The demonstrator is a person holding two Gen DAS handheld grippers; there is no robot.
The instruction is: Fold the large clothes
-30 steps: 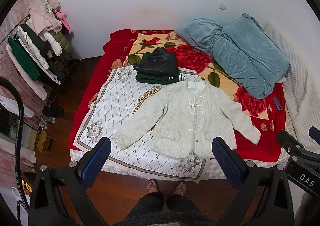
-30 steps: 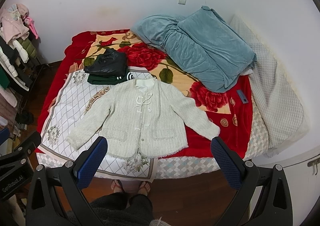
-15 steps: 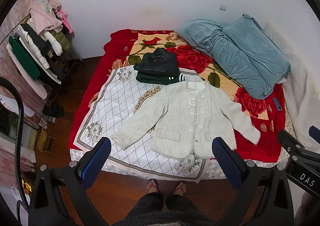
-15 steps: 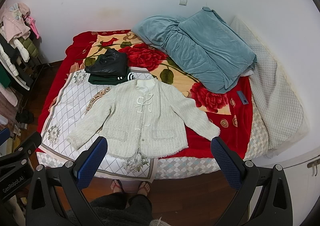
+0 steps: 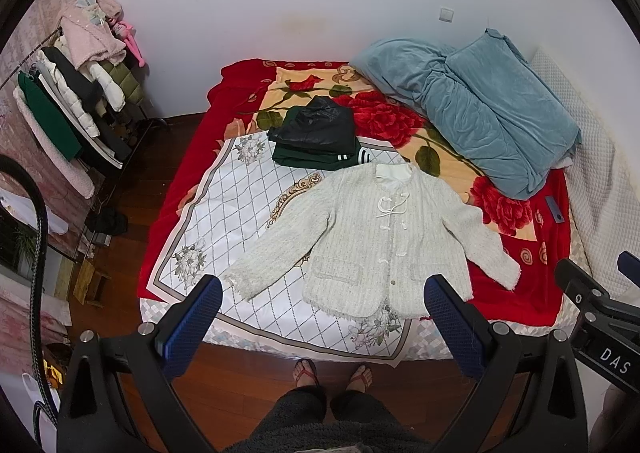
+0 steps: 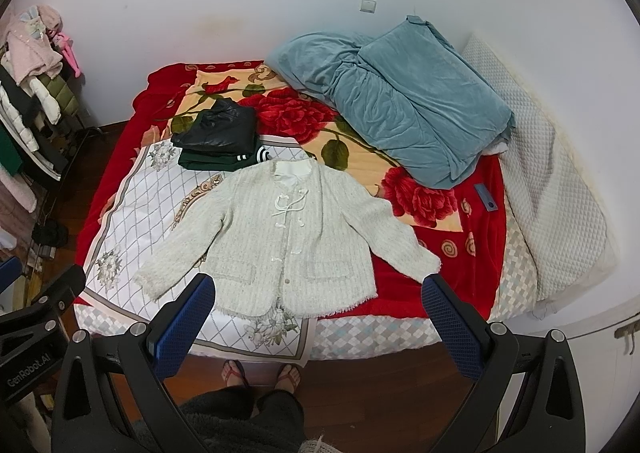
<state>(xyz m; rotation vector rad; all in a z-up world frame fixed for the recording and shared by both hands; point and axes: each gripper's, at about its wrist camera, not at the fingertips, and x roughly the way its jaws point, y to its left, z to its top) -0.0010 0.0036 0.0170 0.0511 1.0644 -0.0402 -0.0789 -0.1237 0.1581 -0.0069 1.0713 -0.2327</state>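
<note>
A cream knit cardigan (image 5: 384, 241) lies flat and face up on the bed, sleeves spread to both sides; it also shows in the right wrist view (image 6: 288, 237). My left gripper (image 5: 320, 293) is open and empty, held high above the bed's near edge. My right gripper (image 6: 318, 291) is open and empty too, at the same height to the right. Neither touches the cardigan.
A folded stack of dark clothes (image 5: 316, 137) lies behind the cardigan. A blue-grey quilt (image 5: 480, 109) is heaped at the back right. A clothes rack (image 5: 72, 101) stands on the left. A small blue object (image 6: 486, 197) lies on the red blanket. The person's feet (image 5: 332, 371) stand at the bed's edge.
</note>
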